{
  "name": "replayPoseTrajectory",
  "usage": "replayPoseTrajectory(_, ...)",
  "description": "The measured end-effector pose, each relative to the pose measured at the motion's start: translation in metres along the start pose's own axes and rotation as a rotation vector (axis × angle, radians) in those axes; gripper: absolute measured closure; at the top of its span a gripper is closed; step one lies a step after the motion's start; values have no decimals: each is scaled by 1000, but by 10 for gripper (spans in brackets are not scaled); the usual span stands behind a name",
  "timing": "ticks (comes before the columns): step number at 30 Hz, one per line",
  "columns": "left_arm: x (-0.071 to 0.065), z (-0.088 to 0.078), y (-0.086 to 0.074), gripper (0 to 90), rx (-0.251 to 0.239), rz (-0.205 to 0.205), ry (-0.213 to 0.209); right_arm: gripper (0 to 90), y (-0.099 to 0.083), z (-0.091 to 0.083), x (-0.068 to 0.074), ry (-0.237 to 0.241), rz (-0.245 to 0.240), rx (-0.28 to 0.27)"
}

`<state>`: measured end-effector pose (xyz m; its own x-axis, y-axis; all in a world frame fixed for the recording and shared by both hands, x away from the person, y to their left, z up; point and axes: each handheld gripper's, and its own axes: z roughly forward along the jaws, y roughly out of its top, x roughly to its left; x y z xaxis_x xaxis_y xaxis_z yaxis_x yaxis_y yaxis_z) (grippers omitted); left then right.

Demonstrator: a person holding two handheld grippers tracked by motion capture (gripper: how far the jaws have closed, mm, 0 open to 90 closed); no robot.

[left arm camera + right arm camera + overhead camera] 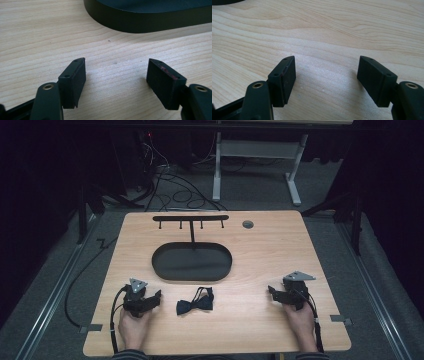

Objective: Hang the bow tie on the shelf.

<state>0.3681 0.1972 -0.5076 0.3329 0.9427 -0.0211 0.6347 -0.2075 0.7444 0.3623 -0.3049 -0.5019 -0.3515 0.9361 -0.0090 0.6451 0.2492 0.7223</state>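
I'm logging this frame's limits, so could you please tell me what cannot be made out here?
- Bow tie: too small in the high view to tell its clasp or strap.
- Hooks on the black stand: too small to count surely.
- Stand's oval base: cut off by the left gripper view's top edge.
- Left gripper, right gripper: open, holding nothing.

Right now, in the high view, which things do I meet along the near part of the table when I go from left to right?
left gripper → bow tie → right gripper, all resting on the table, each apart from the next.
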Motion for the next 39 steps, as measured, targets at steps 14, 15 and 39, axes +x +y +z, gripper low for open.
replayPoseTrajectory(14,0,0,0,333,-1,-4,7,327,0,0,0,-1,-2,1)
replayPoseTrajectory(15,0,-1,0,333,-1,-7,7,327,0,0,0,-1,-2,1)
replayPoseTrajectory(39,-13,-30,11,370,-65,-24,-110,327,0,0,0,0,-3,-1)
